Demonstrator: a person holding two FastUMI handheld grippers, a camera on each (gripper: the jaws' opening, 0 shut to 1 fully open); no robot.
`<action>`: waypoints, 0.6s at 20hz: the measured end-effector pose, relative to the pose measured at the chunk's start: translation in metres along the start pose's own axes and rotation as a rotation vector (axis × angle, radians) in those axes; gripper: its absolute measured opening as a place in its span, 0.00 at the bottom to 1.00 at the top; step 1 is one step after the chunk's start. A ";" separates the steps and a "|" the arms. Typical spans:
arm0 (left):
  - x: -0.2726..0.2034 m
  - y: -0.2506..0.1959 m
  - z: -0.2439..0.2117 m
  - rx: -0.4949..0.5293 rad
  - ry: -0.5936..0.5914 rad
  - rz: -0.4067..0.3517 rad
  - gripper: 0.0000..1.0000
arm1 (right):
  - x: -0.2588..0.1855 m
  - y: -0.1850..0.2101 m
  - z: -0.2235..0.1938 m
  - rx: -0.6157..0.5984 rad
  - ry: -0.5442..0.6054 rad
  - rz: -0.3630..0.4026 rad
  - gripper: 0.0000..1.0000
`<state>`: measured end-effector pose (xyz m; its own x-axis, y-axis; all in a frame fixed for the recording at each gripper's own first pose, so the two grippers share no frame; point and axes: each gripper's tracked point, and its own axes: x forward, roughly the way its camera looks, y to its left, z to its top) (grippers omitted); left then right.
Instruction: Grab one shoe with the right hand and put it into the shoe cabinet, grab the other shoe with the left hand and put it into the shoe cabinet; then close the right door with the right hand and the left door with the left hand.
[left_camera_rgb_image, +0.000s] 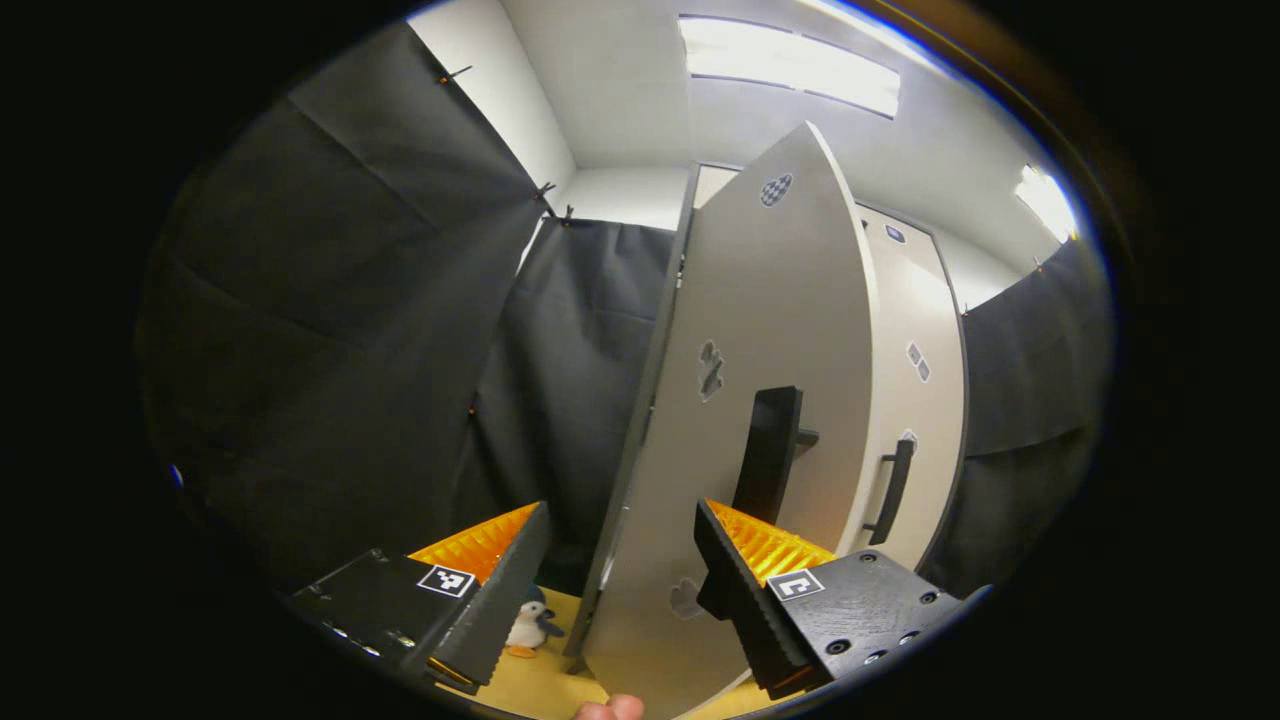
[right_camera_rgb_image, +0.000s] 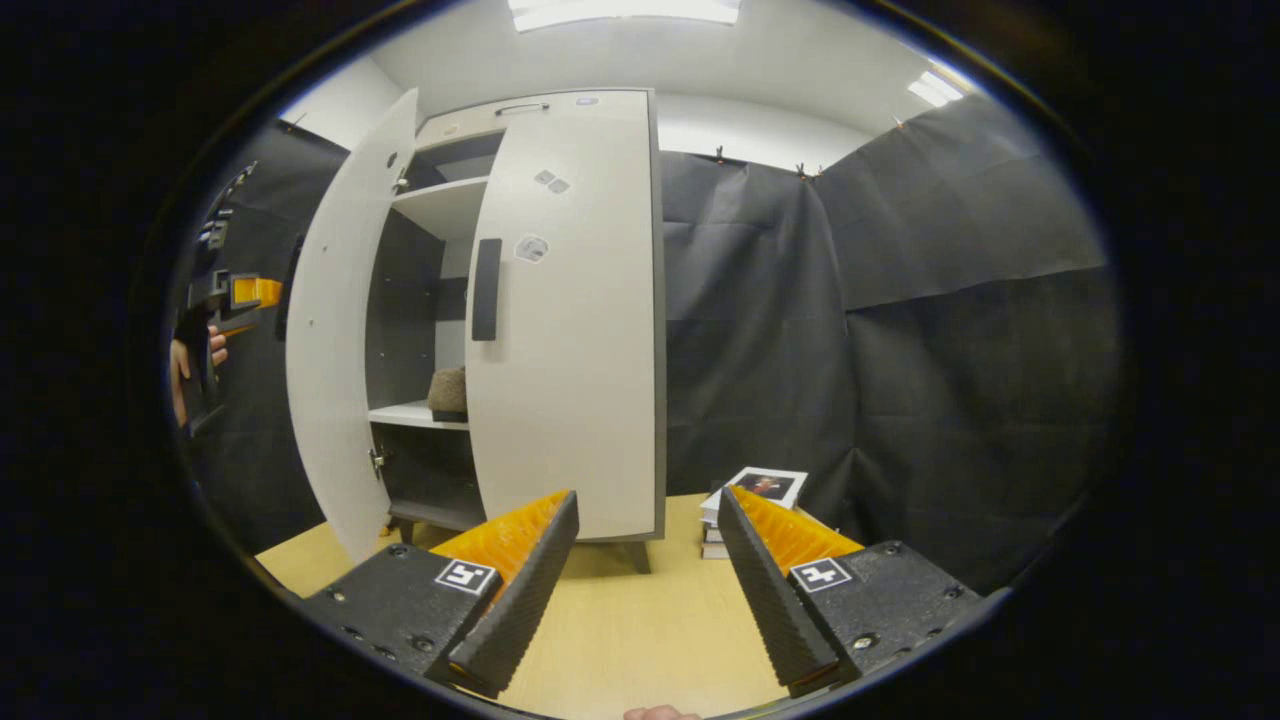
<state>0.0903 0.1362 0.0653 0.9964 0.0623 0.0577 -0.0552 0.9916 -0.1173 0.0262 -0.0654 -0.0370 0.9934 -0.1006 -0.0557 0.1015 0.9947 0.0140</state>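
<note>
1. Two claws are in my hands, and both stand wide open with nothing between their fingers.
2. In the left gripper view, my left claw (left_camera_rgb_image: 622, 590) is right up at the left door (left_camera_rgb_image: 760, 400), which stands part way open. The door's edge runs down between the two fingers, but I cannot tell if either finger touches it.
3. The left door's dark handle (left_camera_rgb_image: 768, 455) is just above the claw's right finger.
4. Past it I see the right door (left_camera_rgb_image: 915, 400), shut, with its own handle (left_camera_rgb_image: 893, 490).
5. A small toy penguin (left_camera_rgb_image: 528, 625) sits on the floor (left_camera_rgb_image: 530, 685) near the cabinet's foot, by the claw's left finger.
6. In the right gripper view, my right claw (right_camera_rgb_image: 648, 545) hangs over the floor, well apart from the cabinet (right_camera_rgb_image: 520, 110).
7. There the right door (right_camera_rgb_image: 575, 320) is shut and the left door (right_camera_rgb_image: 335, 330) swings out.
8. Through the gap I see one shoe (right_camera_rgb_image: 449, 393) on a shelf (right_camera_rgb_image: 415, 414) inside. I cannot see the second shoe.
9. Far to the left, a hand (right_camera_rgb_image: 195, 365) holds the left claw (right_camera_rgb_image: 235, 295) behind the open door.
10. A stack of books (right_camera_rgb_image: 750, 495) lies on the floor by the black cloth wall.
</note>
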 end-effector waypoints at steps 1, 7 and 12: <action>0.003 -0.011 -0.003 -0.001 0.005 -0.026 0.90 | -0.001 -0.002 0.000 0.000 0.000 -0.006 0.92; 0.038 -0.058 -0.026 -0.006 0.024 -0.087 0.94 | -0.010 -0.023 -0.001 -0.003 0.007 -0.056 0.92; 0.037 -0.057 -0.027 -0.012 0.032 -0.076 0.94 | -0.014 -0.033 -0.006 0.002 0.022 -0.076 0.92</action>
<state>0.1318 0.0786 0.0477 0.9992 -0.0169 0.0352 0.0212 0.9918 -0.1259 0.0087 -0.0964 -0.0424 0.9814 -0.1753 -0.0783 0.1767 0.9842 0.0105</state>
